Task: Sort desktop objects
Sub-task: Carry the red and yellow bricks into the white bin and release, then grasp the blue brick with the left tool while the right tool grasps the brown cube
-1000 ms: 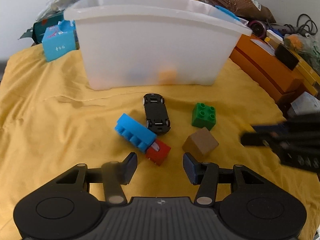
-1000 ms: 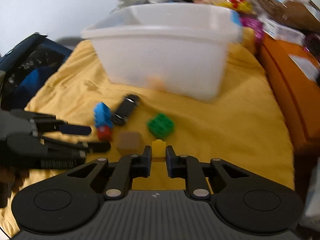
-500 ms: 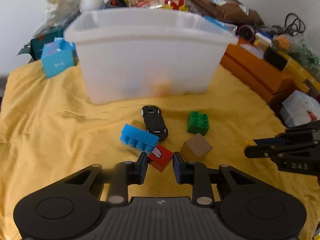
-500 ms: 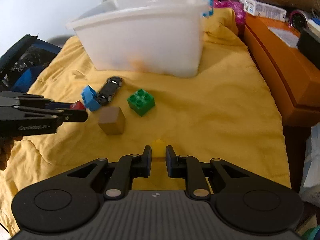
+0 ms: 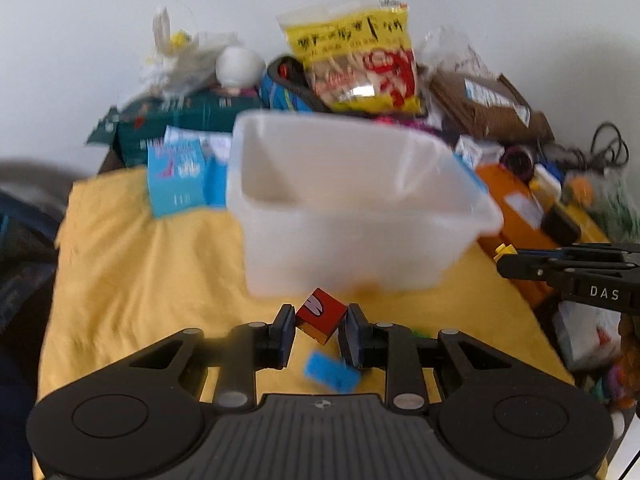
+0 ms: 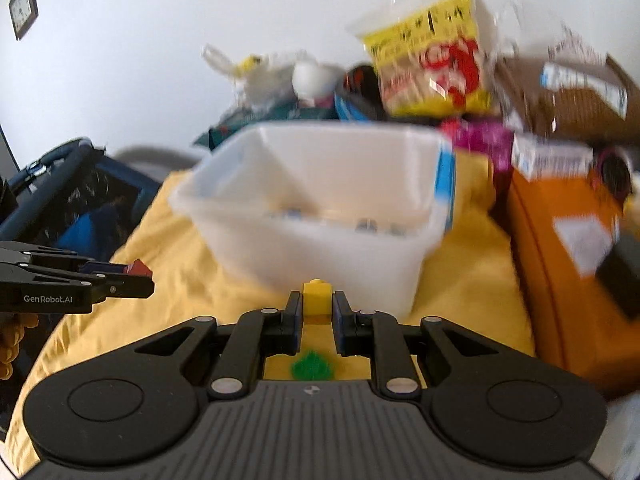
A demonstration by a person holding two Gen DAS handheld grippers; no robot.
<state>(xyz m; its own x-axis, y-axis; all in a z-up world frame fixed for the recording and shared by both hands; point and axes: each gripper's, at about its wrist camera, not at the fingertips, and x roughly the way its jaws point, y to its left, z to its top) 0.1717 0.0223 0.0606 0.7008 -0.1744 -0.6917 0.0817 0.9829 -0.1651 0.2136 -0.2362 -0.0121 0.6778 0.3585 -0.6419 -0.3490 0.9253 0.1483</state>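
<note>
My left gripper is shut on a red cube and holds it in the air in front of the white plastic bin. A blue brick lies on the yellow cloth below it. My right gripper is shut on a small yellow brick, also lifted before the white bin. A green brick shows on the cloth under it. In the right wrist view the left gripper with the red cube sits at far left. The right gripper appears at the right of the left wrist view.
Behind the bin are a yellow snack bag, a light blue carton, brown packets and cables. Orange boxes line the right side. A dark bag sits beyond the cloth's left edge. Yellow cloth covers the surface.
My left gripper closed on the red cube and lifted it off the cloth. Both grippers rose and moved toward the bin, the right one still carrying the yellow brick.
</note>
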